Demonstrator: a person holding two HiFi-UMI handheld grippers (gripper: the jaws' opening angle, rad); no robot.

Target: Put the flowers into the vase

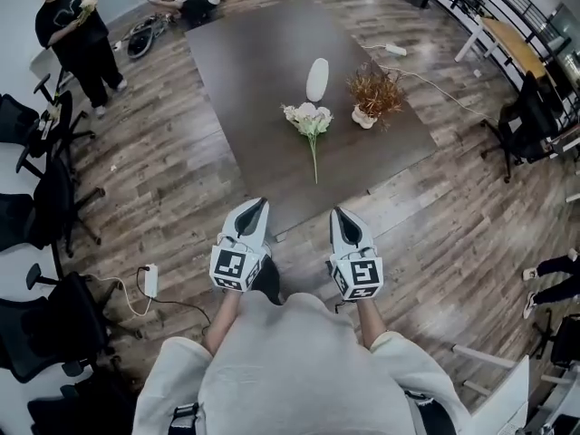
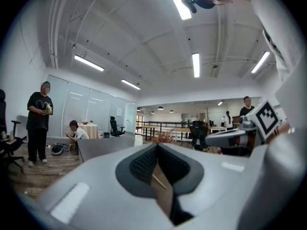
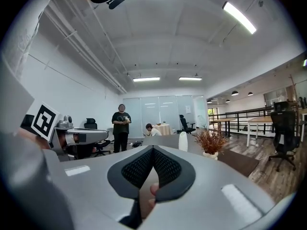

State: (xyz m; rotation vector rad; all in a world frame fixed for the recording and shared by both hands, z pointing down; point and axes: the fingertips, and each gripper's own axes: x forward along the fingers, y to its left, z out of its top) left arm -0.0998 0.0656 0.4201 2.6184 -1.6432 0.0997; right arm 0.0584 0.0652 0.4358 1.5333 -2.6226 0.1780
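Now: you hold both grippers in front of your torso, side by side, short of the near edge of the dark table [image 1: 243,66] and touching nothing on it.

- Your left gripper [image 1: 258,207]: jaws fully together, nothing between the pads.
- Your right gripper [image 1: 340,214]: jaws likewise pressed together, empty.
- The flowers [image 1: 308,118], a white bunch on a green stem, lie flat near the middle of the table. The blooms point toward the far edge and the stem runs back toward the near edge.
- The vase [image 1: 317,80], white and oval, stands just beyond the blooms, apart from them.
- A small white pot of dried brown sprigs [image 1: 373,98] stands to the right of the vase, nearer the table's right edge.
- A person in black [image 1: 77,39] stands on the wood floor off the table's far left corner.
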